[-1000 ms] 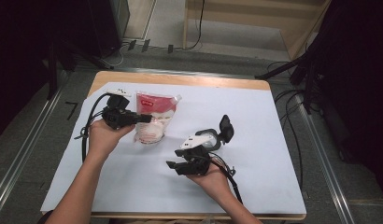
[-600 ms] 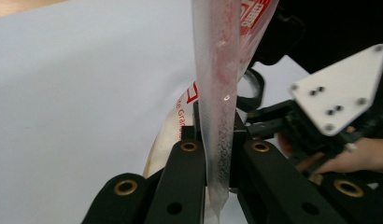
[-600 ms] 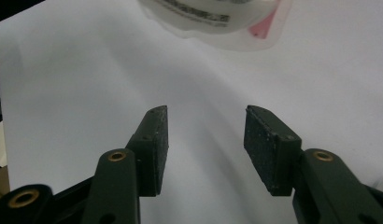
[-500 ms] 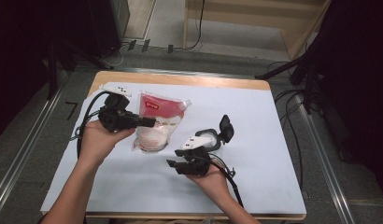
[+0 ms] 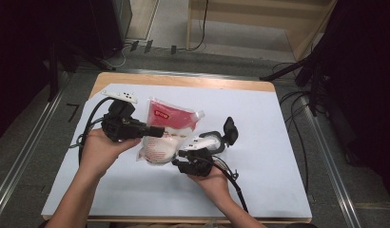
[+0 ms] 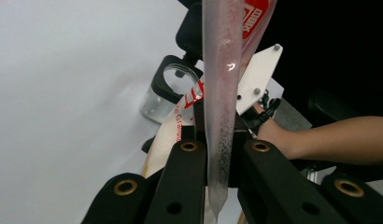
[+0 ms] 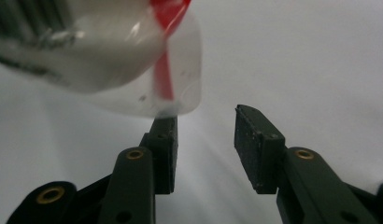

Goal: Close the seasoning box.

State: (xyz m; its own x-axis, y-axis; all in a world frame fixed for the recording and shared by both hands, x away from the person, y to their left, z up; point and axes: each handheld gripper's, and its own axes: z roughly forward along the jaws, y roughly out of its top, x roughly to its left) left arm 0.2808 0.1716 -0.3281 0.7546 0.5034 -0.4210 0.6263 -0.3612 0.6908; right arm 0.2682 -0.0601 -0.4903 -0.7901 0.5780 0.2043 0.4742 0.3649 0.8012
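- The left gripper (image 5: 155, 131) is clamped on the edge of a clear pouch (image 5: 167, 130) with a red label and pale grains inside, holding it just above the white table (image 5: 278, 142).
- The right gripper (image 5: 181, 159) sits at the pouch's lower corner; its jaws have just been closing but are still apart, and the corner hangs over one pad without being pinched.
- A small clear jar (image 6: 168, 91) with a black rim waits behind the pouch.
- This looks like a handover or two-handed grip; next, the right jaws need the corner squarely between them.

Plenty of open surface (image 5: 278, 142) toward 3 o'clock and 6; the pouch (image 5: 167, 133) and the jar (image 5: 213, 138) beside it crowd the middle.
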